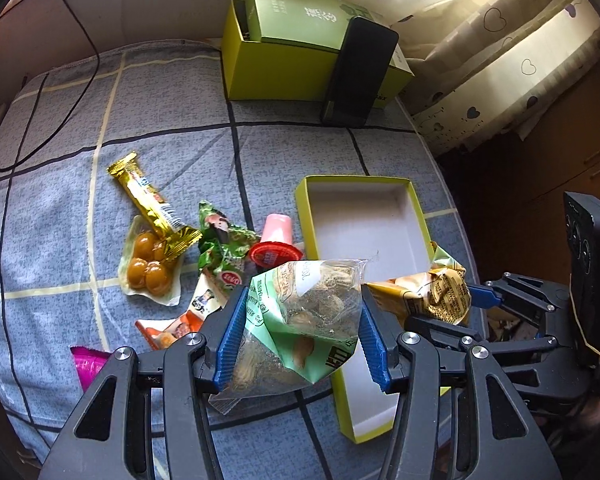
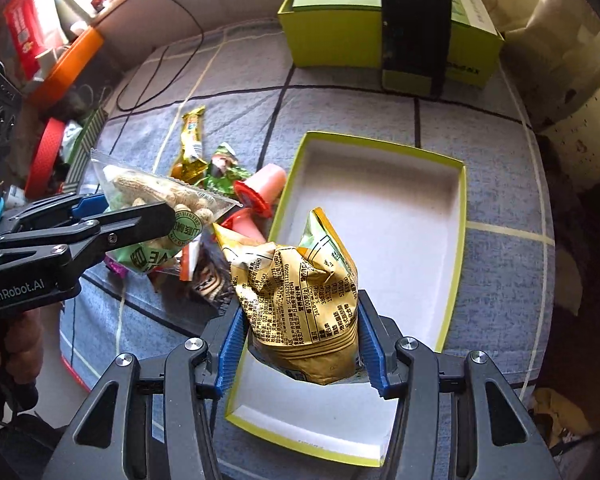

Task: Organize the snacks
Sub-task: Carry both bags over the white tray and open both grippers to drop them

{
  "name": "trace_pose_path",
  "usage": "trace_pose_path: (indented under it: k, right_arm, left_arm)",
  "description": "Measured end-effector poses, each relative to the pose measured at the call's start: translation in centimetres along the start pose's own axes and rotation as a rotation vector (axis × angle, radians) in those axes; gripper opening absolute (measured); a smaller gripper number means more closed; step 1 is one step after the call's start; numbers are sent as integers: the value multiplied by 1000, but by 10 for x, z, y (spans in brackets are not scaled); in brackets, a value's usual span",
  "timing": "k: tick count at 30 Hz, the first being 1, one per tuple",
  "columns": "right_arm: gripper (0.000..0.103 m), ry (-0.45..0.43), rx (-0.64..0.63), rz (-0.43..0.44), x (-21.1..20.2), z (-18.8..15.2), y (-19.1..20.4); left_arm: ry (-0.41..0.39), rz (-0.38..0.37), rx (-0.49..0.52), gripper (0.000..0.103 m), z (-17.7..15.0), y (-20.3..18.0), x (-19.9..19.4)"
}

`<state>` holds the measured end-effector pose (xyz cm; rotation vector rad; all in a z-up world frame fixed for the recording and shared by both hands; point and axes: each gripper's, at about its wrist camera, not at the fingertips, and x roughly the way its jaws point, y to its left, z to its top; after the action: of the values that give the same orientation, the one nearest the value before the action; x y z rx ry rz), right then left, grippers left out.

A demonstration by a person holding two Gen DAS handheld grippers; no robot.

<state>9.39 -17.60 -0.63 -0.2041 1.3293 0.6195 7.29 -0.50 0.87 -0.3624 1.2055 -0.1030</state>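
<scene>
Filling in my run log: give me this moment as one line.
left tongs: shut on peanut bag | right tongs: shut on gold packet | open tray: empty | other snacks: on the cloth

Sharp, sunlit fisheye views: glare on the curtain (image 1: 500,40) at upper right, black vignetted corners, curved edges.
</scene>
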Motion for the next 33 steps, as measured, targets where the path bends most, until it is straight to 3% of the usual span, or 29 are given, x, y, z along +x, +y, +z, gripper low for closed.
trace_pose_path:
  k: [13, 30, 33]
  right_arm:
    - [50, -1, 86, -46, 14, 20, -57]
    - [54, -15, 111, -115, 33, 53, -80]
    - [56, -38, 105, -128, 28, 55, -80]
  left_arm:
    - [40, -21, 84, 53, 39, -47, 42]
    - [102, -71, 37, 55, 73, -45, 86]
    - [75, -77, 42, 57, 73, -47, 81]
